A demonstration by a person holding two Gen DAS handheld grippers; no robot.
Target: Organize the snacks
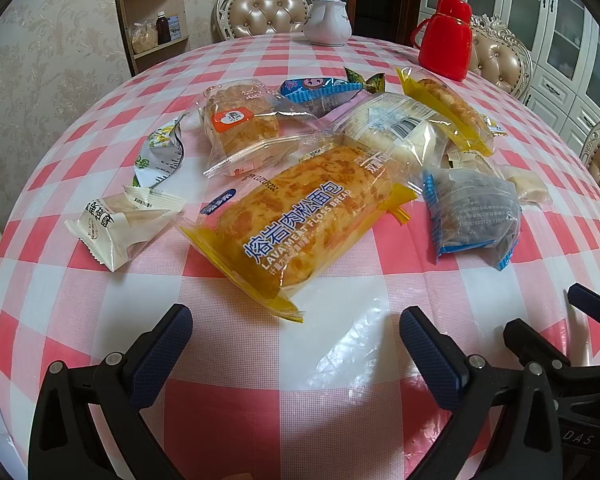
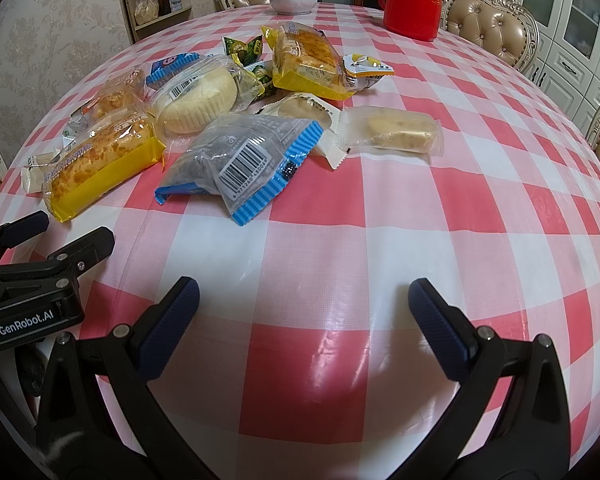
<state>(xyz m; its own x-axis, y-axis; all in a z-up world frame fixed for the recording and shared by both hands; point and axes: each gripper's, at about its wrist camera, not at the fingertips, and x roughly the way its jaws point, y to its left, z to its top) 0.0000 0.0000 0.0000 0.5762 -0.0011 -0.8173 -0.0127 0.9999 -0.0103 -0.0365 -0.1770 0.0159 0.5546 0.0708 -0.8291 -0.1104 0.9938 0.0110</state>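
Hovering over a snack pile, both grippers empty

Both the left gripper [image 1: 296, 330] and the right gripper [image 2: 304, 308] are held spread wide above the pink-and-white checked worktop [image 2: 320, 248], nothing pinched. A yellow-edged clear-wrapped meat floss bread [image 1: 296, 216] is seen lying just ahead of the left one, and a blue-trimmed clear packet of dark filling [image 2: 240, 160] ahead of the right. More wrapped pastries are piled behind, with a white ceramic teapot [image 1: 327, 20] and red plastic thermos jug [image 1: 446, 38] at the far edge.
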